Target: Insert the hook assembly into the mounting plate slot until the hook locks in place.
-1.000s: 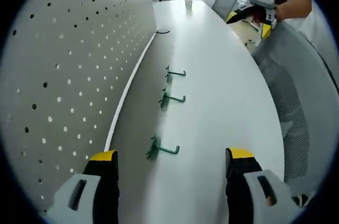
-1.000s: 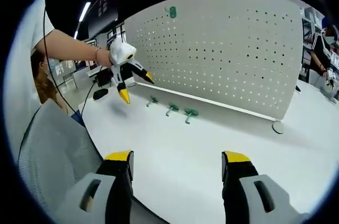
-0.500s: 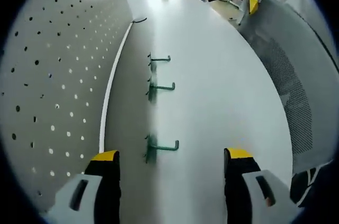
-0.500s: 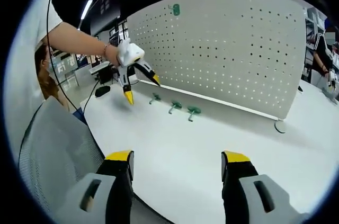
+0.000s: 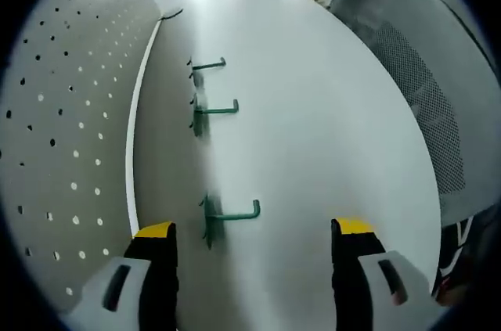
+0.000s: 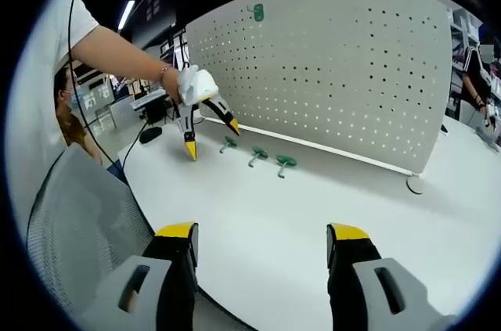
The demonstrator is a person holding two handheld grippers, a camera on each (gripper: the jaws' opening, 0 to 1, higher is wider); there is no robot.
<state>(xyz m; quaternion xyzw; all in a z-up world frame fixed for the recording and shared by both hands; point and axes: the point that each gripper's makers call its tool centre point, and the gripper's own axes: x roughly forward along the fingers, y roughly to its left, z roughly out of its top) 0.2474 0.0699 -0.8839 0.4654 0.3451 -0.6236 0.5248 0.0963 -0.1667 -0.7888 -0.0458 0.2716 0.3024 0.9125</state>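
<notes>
we see both tools spread and empty, left tool (image 5: 250, 257) over the nearest green hook (image 5: 227, 214) on the white surface (image 5: 329, 127) beside the pegboard (image 5: 63, 112).

— How is the light?
— Bright and even. In the left gripper view the table (image 5: 313, 112) shines almost white ahead of the jaws, and each hook (image 5: 227, 214) casts only a soft shadow.
— Sharpness?
— Fair in the middle. In the right gripper view a ceiling lamp (image 6: 124, 16) glows up left, and the pegboard (image 6: 344, 73) bows toward the rim.
</notes>
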